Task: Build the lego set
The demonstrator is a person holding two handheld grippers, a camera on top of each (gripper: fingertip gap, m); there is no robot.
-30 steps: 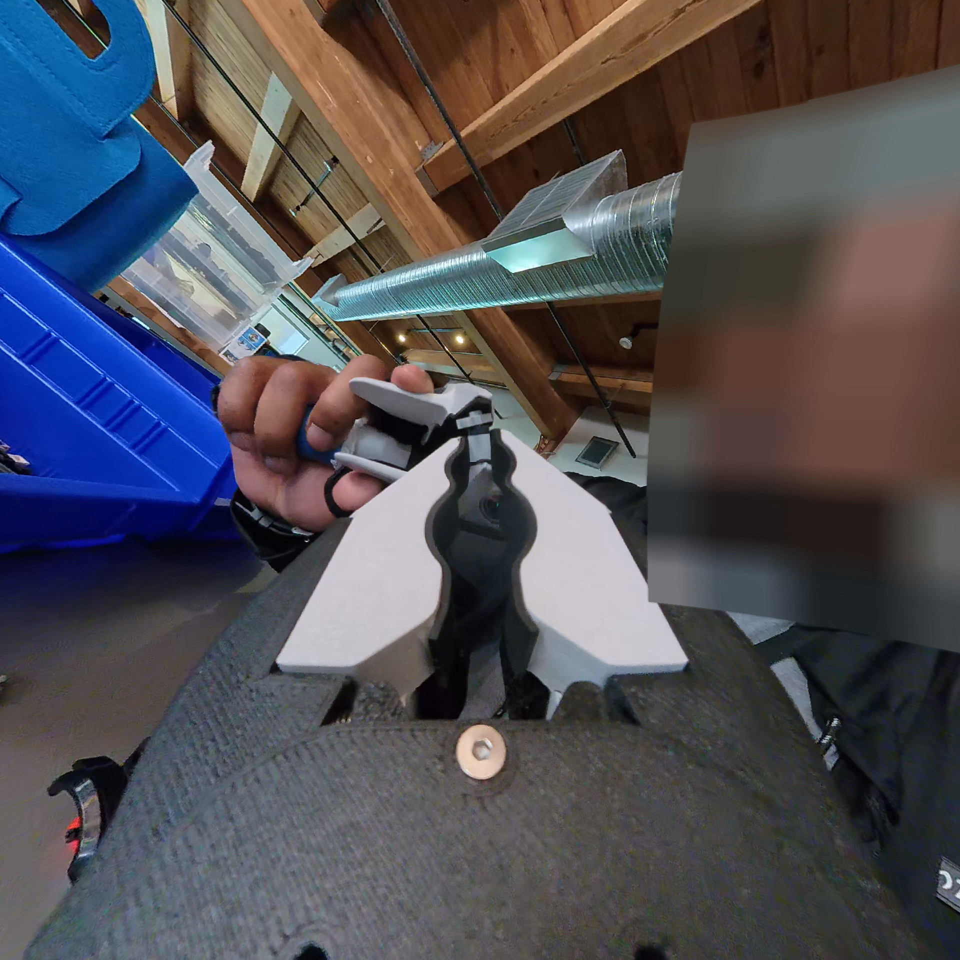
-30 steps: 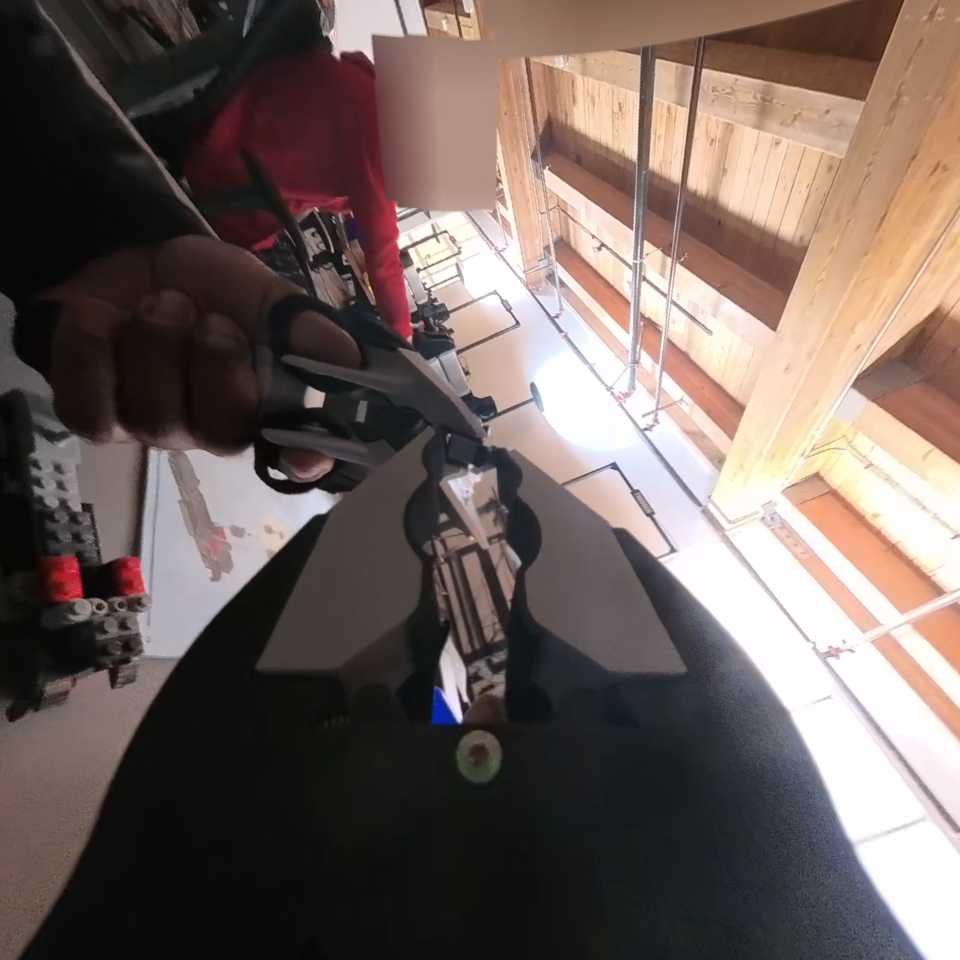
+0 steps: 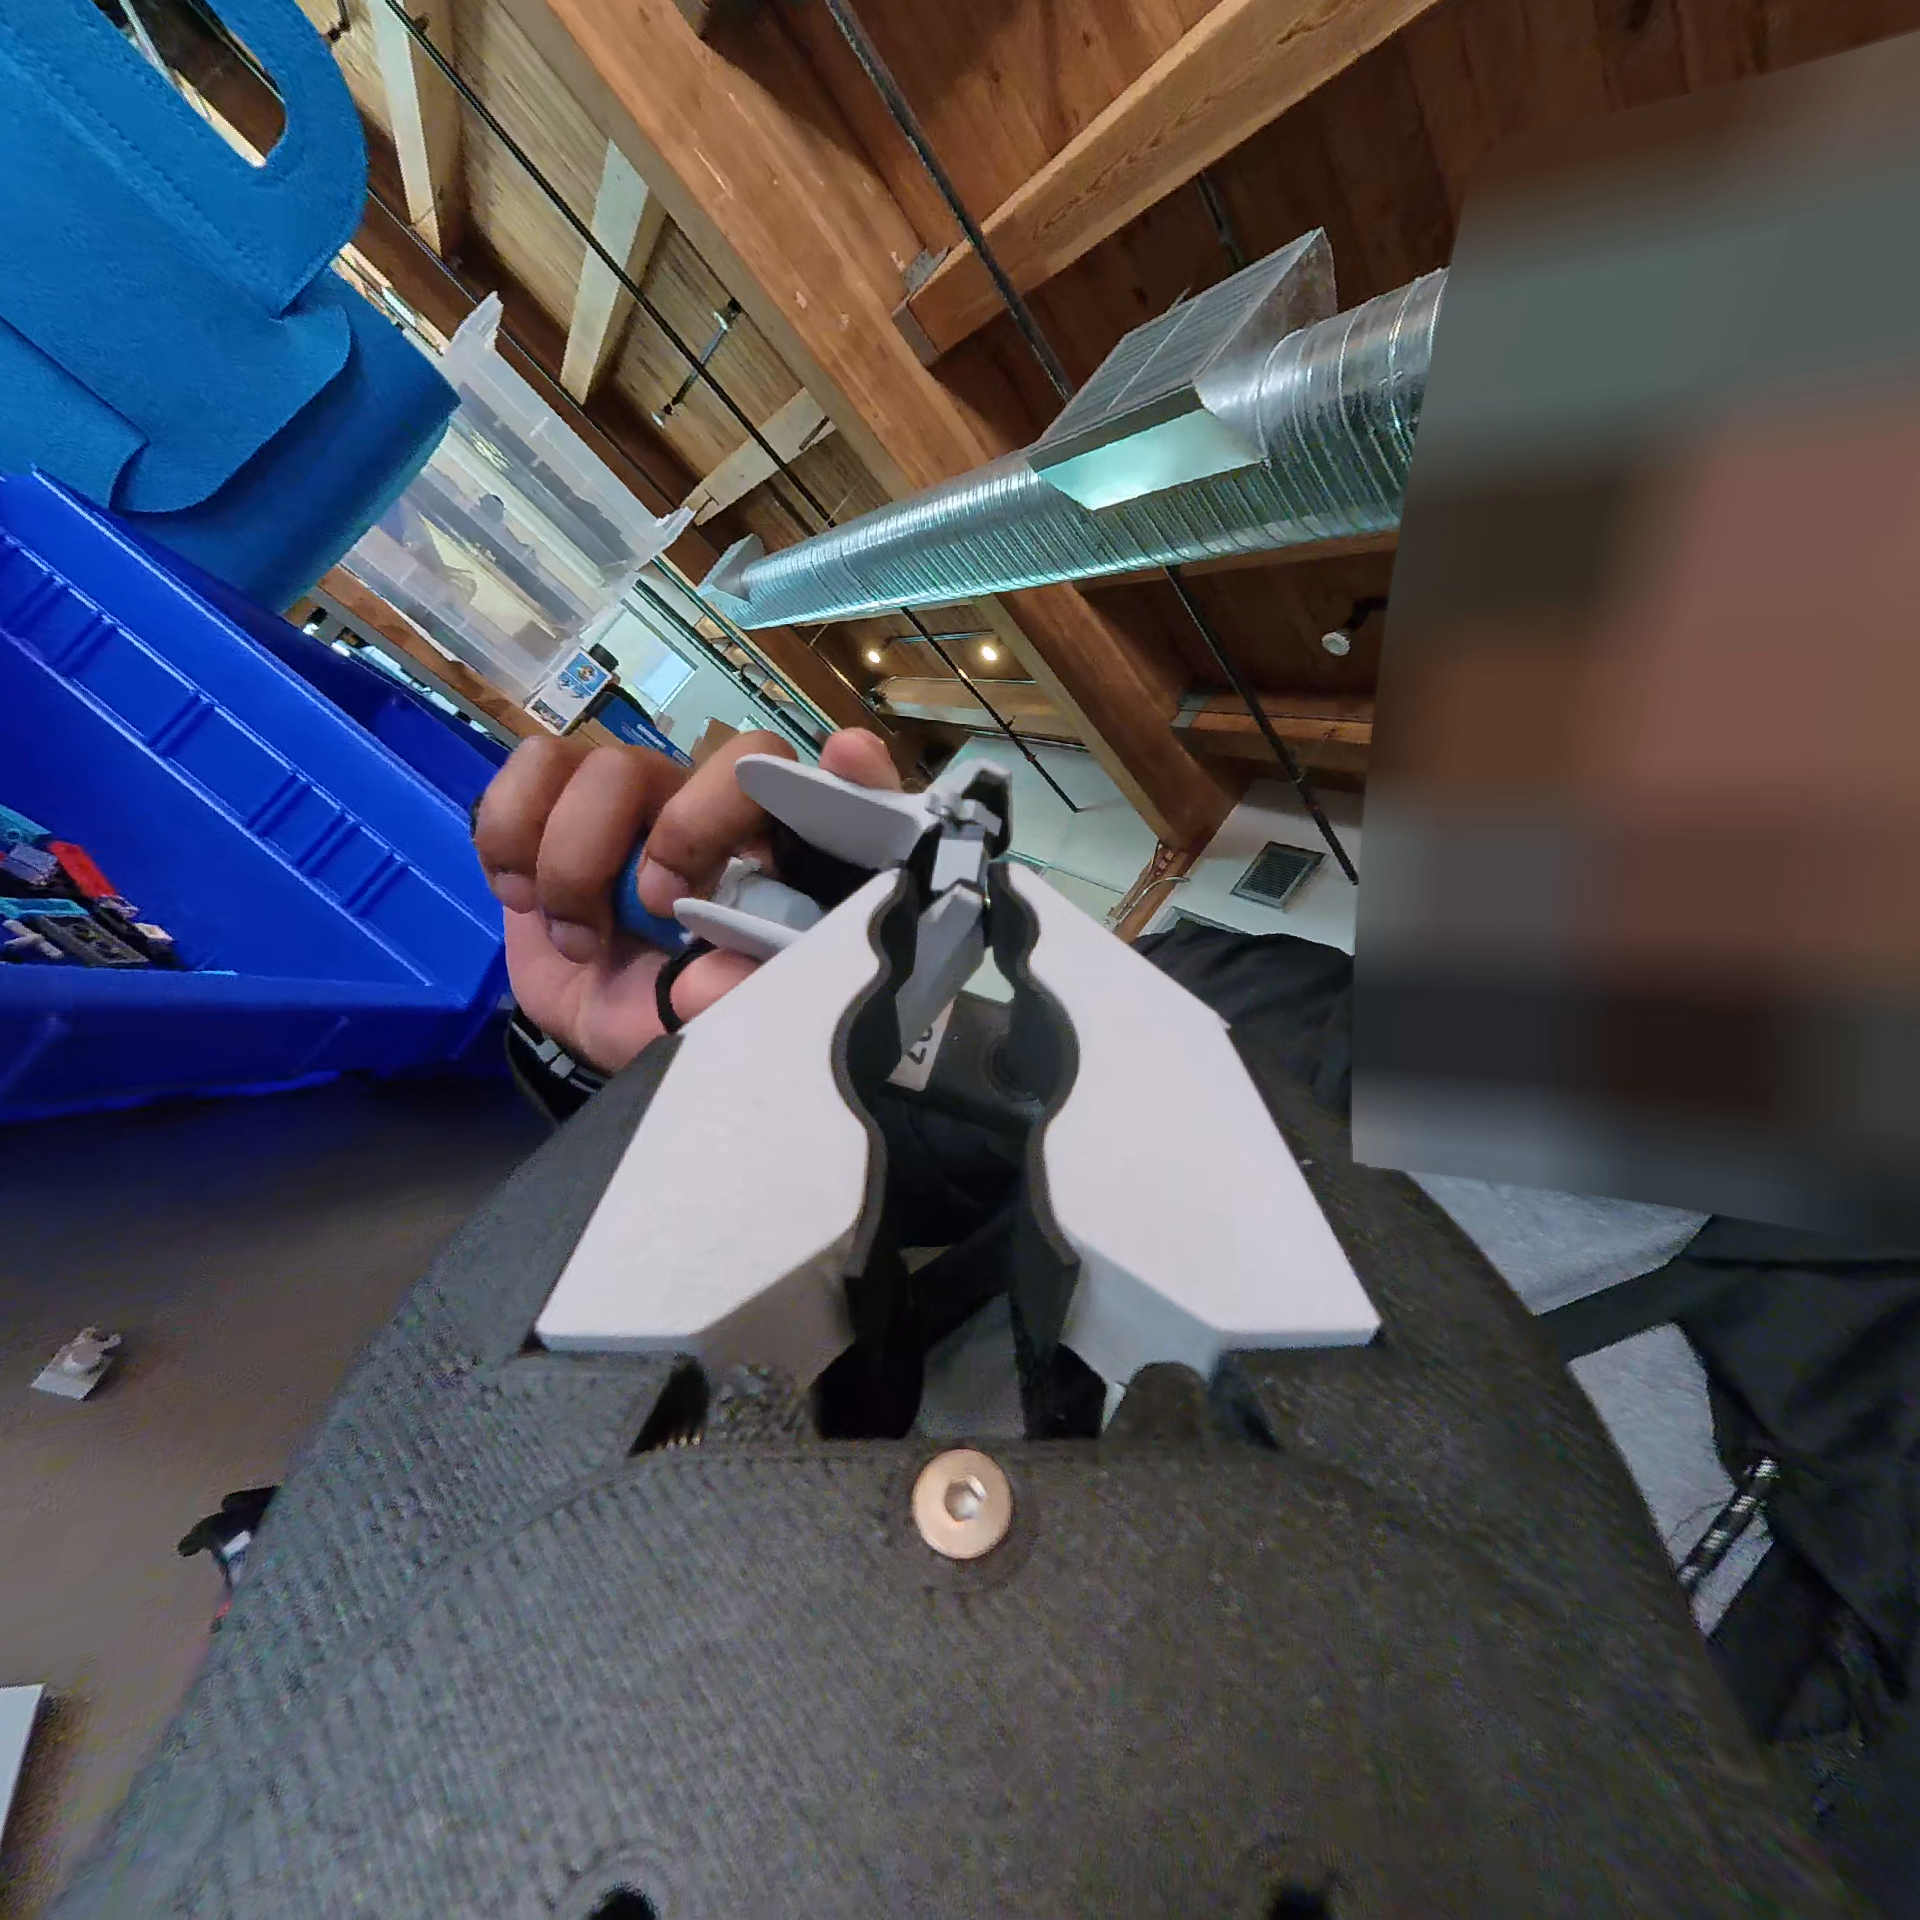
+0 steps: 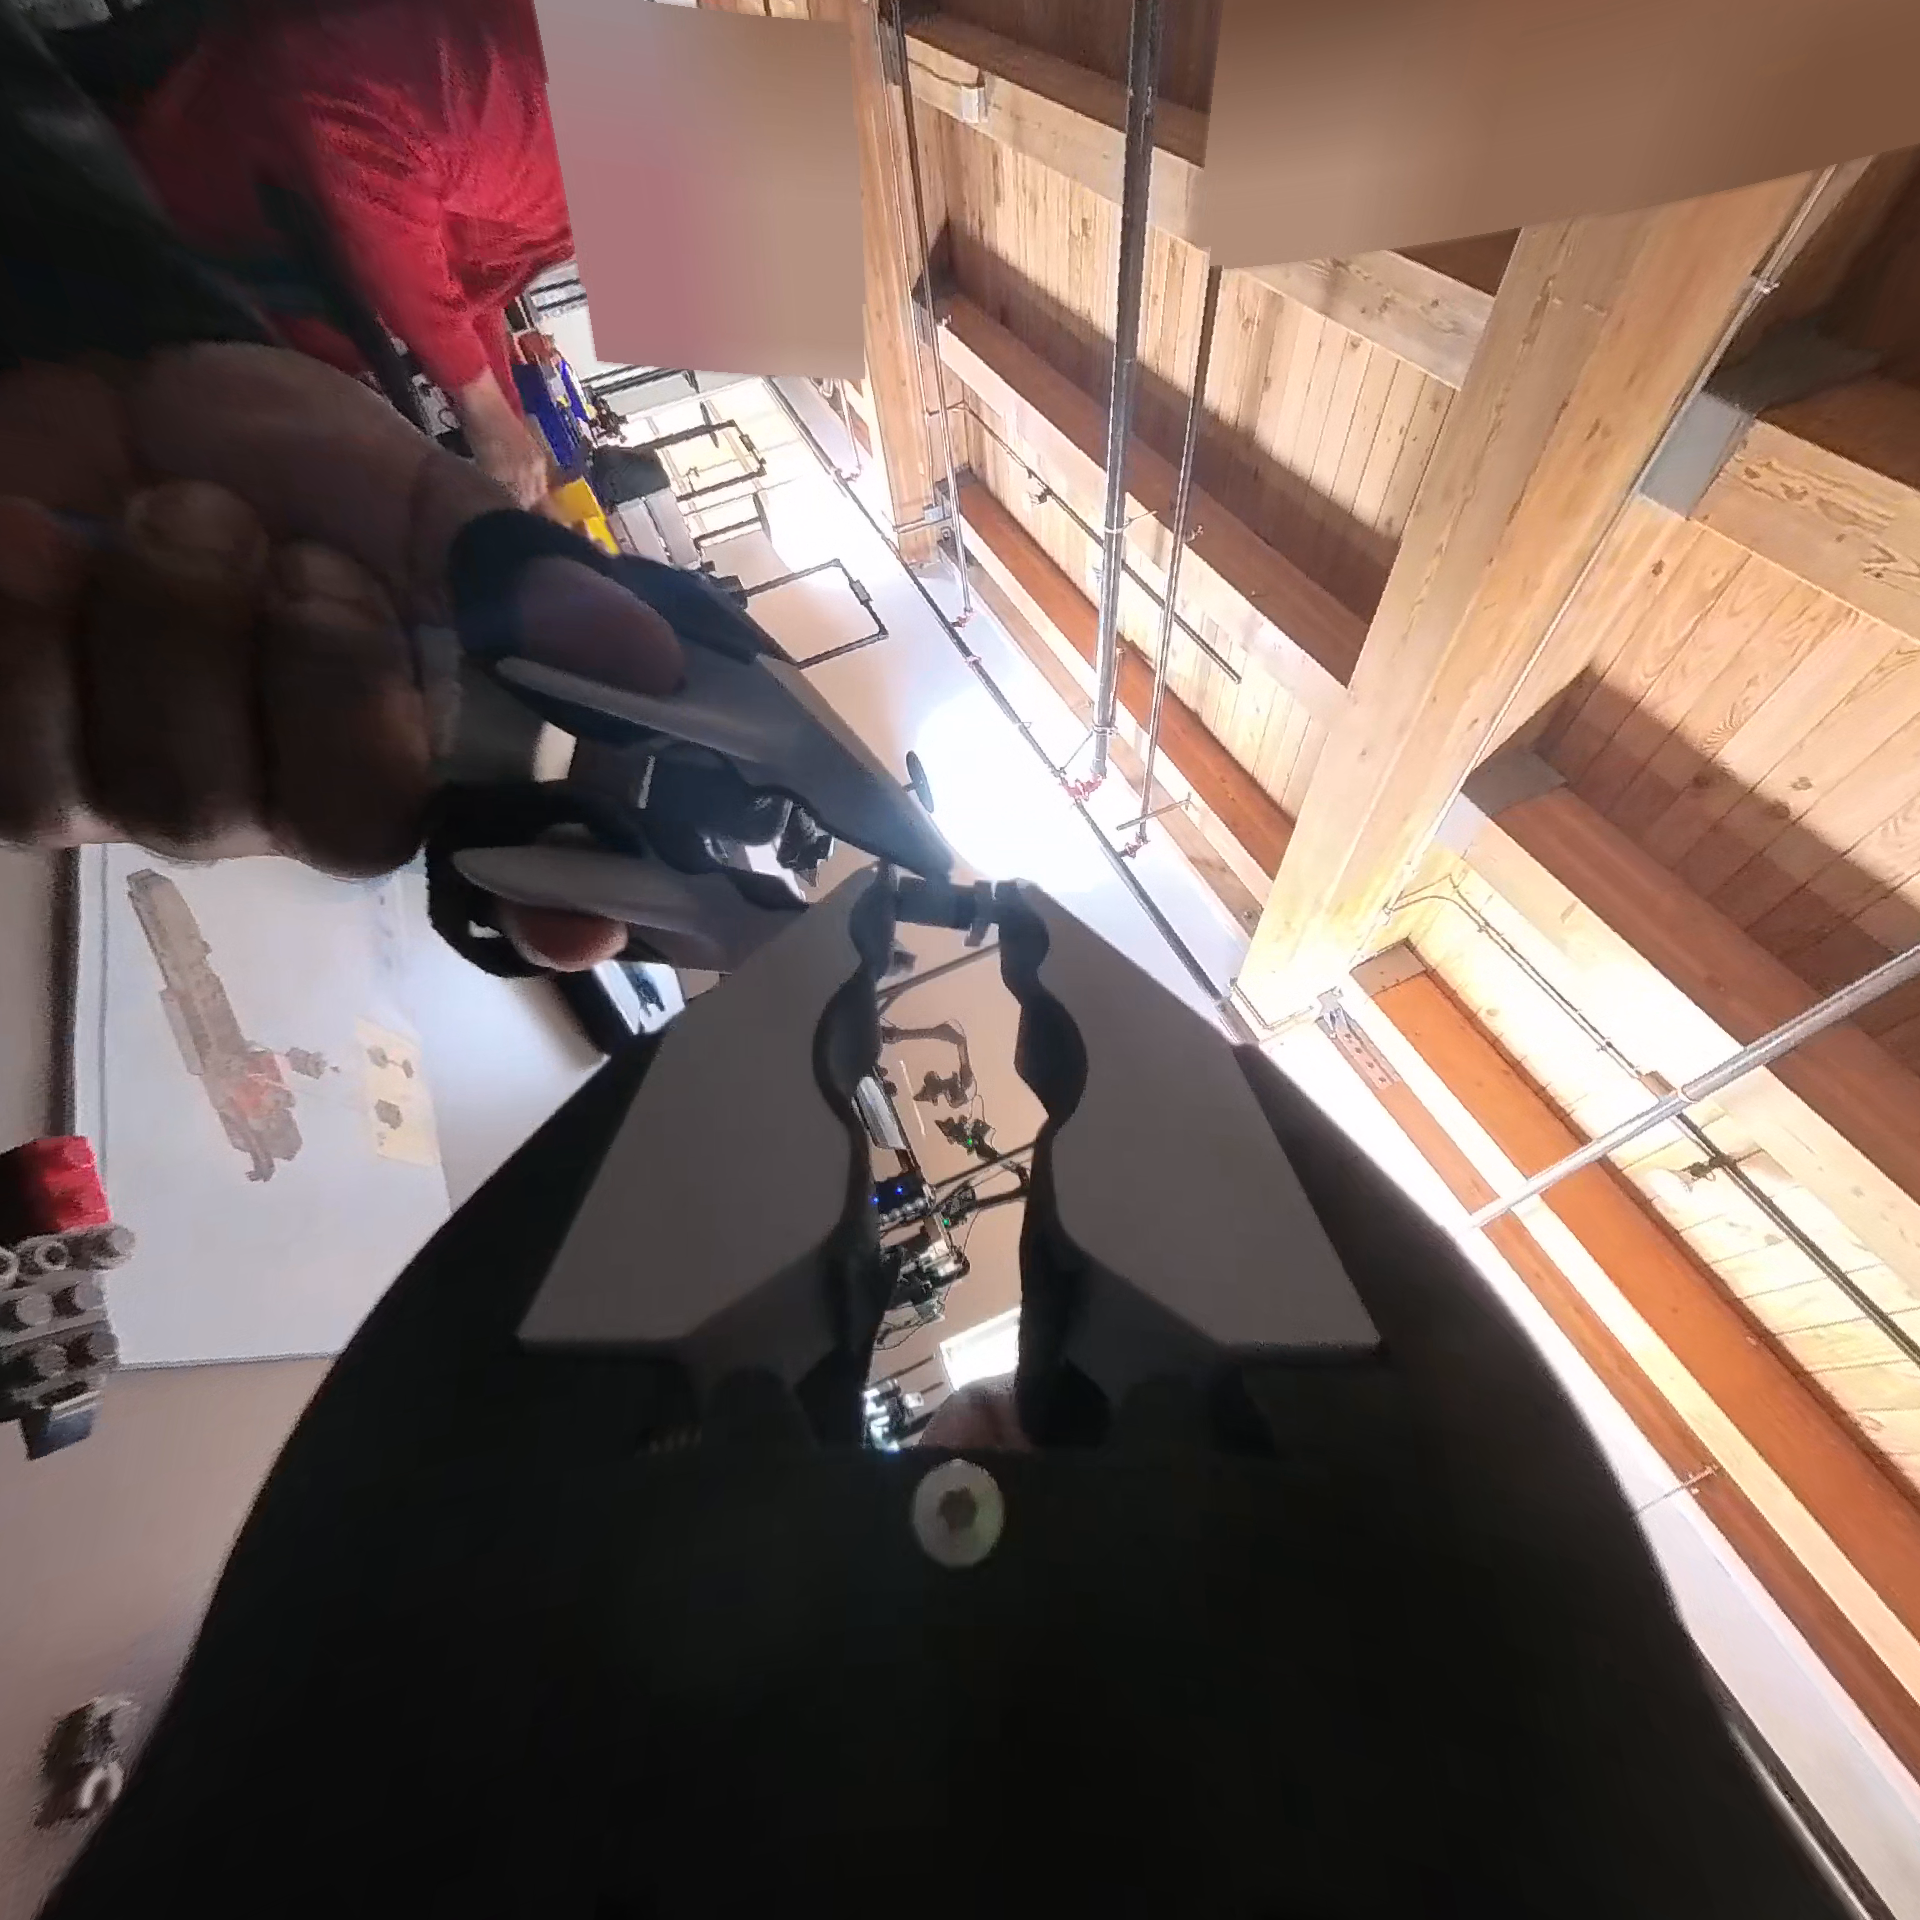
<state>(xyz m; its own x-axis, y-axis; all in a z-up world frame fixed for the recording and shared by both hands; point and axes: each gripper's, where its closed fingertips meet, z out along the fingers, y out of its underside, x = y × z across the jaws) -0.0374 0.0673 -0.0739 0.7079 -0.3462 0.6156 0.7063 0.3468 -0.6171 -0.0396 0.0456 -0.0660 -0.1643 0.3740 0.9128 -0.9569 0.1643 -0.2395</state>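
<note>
left wrist view: the left claw [image 3: 954, 891], two pale grey fingers with wavy black pads, is clenched at its tips on a small grey lego piece [image 3: 958, 860], held up in the air well above the brown-grey surface [image 3: 208, 1278]. the right claw [image 3: 951, 821], gripped by a hand [image 3: 613, 914], comes in from the left and its tips meet the same piece. a deep blue plastic bin [image 3: 239, 790] stands on the surface behind, with loose lego bits [image 3: 62, 914] inside it. a blue felt bag [image 3: 156, 270] rises above the bin, with clear plastic boxes [image 3: 499, 509] beyond. one small grey loose part [image 3: 78, 1363] lies on the surface near its left side.

right wrist view: the right claw [image 4: 943, 902], dark against the light, is clenched on the small piece [image 4: 948, 902], which bridges its tips. the left claw [image 4: 914, 854], in a hand [image 4: 208, 665], pinches it from the upper left. at the left edge stands a part-built grey lego model with red parts [image 4: 52, 1288] beside a white instruction sheet [image 4: 270, 1101]. a person in a red top [image 4: 395, 156] is beyond.
</note>
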